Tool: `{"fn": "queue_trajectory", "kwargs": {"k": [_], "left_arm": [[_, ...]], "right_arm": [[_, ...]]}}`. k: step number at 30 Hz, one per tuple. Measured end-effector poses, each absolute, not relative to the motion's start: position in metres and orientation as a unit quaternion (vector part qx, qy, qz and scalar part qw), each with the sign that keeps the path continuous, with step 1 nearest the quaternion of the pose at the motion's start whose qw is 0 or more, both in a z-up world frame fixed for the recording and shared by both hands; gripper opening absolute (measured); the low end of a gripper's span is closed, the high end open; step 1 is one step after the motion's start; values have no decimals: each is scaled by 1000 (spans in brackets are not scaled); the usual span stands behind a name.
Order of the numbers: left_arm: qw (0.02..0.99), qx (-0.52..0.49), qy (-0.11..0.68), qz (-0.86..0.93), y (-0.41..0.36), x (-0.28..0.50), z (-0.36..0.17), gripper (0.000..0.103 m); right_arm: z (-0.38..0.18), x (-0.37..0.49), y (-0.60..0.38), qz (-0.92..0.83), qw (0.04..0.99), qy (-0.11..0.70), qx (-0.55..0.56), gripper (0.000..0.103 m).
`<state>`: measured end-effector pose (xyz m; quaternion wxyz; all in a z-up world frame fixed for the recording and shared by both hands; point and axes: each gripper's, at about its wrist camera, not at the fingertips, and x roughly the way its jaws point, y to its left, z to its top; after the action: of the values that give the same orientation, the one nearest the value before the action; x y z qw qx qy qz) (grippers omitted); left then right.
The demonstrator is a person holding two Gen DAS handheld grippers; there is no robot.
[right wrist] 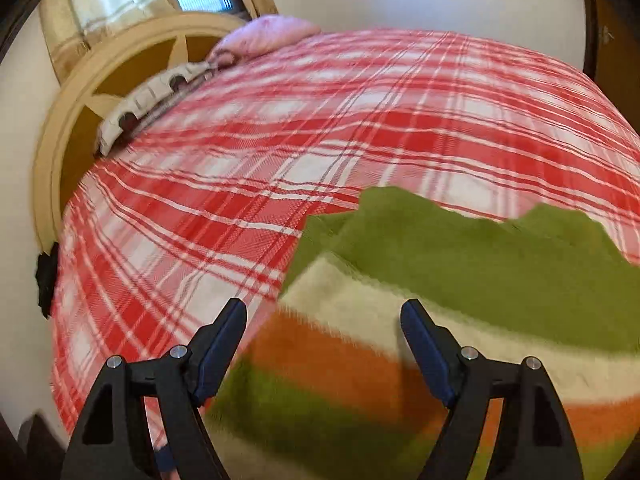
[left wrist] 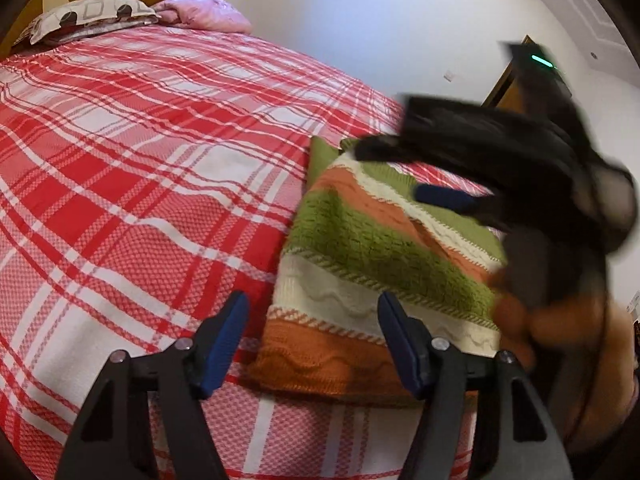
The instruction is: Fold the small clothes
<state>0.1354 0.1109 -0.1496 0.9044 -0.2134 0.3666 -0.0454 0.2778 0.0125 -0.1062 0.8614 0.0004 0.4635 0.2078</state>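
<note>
1. Both grippers come first. Left gripper point(left wrist: 312, 344) sits at the bottom of its own view with its blue-padded fingers point(left wrist: 224, 340) spread wide and nothing between them; its right finger overlaps the near edge of the sweater, and its left finger is over the bedspread. Right gripper point(right wrist: 324, 348) sits at the bottom of its own view, fingers equally spread and holding nothing. In the left view it point(left wrist: 404, 172) shows as a blurred dark shape at the right of the frame, above the sweater's far part.
2. Bedspread point(left wrist: 140, 168), red and white plaid, fills most of both frames and covers the bed.
3. Sweater point(left wrist: 360, 256), a knit in green, orange and cream stripes, lies flat on the bedspread in a folded, roughly rectangular shape. It takes the lower right of the left view and the lower right of the right view point(right wrist: 460, 280), where it is blurred.
4. Headboard point(right wrist: 80, 100), cream with a brown panel, curves along the upper left of the right view.
5. Patterned pillow point(left wrist: 88, 16) rests at the top left of the left view against the headboard.
6. Pink pillow point(left wrist: 204, 14) lies just beside the patterned one.
</note>
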Motion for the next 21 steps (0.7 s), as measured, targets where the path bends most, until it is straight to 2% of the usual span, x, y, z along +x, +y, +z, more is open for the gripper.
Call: {"fn": "queue_trajectory", "kwargs": {"k": [11,14,17,19,21], "left_arm": [[908,-203,363,-47,111,137,-152,67],[906,-197,372,-45,111,141,-152,67],[905,-171,388,-25,108,144,-149,54],[901,-181,393,-20,114,146,-149,38],[896,-195,399,-25,121,148,-149,27]], "right_arm": [[-137,289,58,173,860,453,-159,79],[-136,291,54,176,856,457,-162,70],[-132,290,49,173,855,462,-162,52],[-128,288,42,172,857,464,-146,38],[-124,285,33,178,859,463,-125,31]]}}
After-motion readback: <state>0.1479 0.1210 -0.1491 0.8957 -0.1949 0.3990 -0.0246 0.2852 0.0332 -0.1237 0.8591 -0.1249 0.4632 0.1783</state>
